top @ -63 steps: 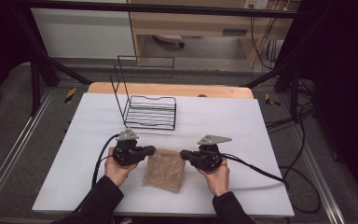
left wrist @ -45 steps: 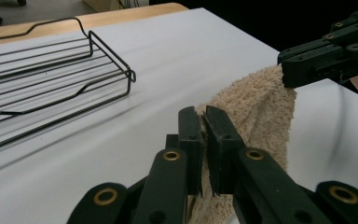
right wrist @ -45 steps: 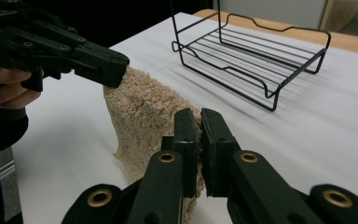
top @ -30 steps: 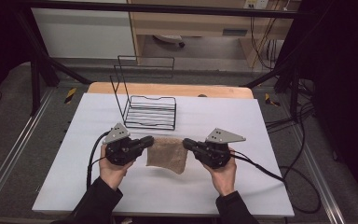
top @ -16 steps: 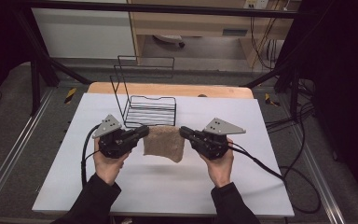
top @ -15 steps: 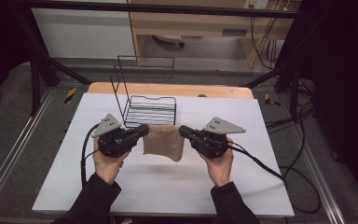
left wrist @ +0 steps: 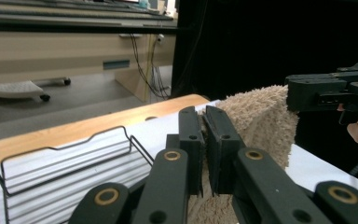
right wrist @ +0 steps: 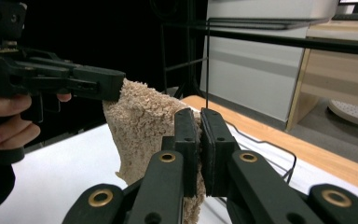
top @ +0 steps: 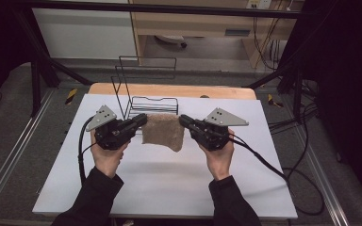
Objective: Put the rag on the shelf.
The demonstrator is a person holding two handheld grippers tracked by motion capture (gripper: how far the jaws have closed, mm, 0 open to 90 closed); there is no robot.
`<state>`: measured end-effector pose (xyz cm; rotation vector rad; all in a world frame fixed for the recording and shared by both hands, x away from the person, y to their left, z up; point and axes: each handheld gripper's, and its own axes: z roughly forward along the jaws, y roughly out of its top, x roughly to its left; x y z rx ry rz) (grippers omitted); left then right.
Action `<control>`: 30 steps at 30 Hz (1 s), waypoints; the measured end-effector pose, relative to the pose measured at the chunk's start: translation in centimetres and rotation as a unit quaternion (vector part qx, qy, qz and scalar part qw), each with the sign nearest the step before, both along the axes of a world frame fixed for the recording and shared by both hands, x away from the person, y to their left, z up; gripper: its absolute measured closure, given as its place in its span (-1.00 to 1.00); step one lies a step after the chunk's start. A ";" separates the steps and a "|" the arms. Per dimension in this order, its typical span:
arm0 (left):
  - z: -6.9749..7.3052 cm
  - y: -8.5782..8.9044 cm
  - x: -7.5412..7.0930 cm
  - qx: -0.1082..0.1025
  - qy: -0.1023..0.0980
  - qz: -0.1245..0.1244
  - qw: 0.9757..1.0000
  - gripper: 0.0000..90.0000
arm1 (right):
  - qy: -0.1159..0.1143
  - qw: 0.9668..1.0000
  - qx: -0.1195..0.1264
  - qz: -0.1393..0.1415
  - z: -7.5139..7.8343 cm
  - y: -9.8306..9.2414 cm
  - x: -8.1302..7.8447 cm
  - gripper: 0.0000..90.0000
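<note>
Centre frame, both tongs pinch the towel (top: 162, 132) by its top corners: left gripper (top: 140, 120), right gripper (top: 185, 121); soft, light, droopy.

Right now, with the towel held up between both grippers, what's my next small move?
Probably carry it forward toward the wire rack: the left gripper and right gripper each pinch a top corner of the beige towel, which hangs clear of the table just before it.

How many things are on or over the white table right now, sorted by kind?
Fluffy beige towel, held up between both grippers: 1
Black wire rack: 1
Black handheld grippers, left and right: 2
Total: 4
</note>
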<state>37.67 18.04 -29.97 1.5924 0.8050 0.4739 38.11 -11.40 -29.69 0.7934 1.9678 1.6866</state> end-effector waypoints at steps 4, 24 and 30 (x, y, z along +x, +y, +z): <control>0.5 0.2 0.3 -0.007 -0.010 0.008 1.000 0.89 | -0.006 1.000 0.006 -0.001 0.4 0.3 0.3 0.92; 3.2 1.1 1.5 -0.037 -0.033 0.022 0.999 0.89 | -0.040 0.999 0.014 -0.012 3.6 1.5 1.4 0.92; 4.4 1.1 1.9 -0.045 -0.046 0.027 0.998 0.89 | -0.049 0.998 0.017 -0.017 4.8 1.7 1.8 0.92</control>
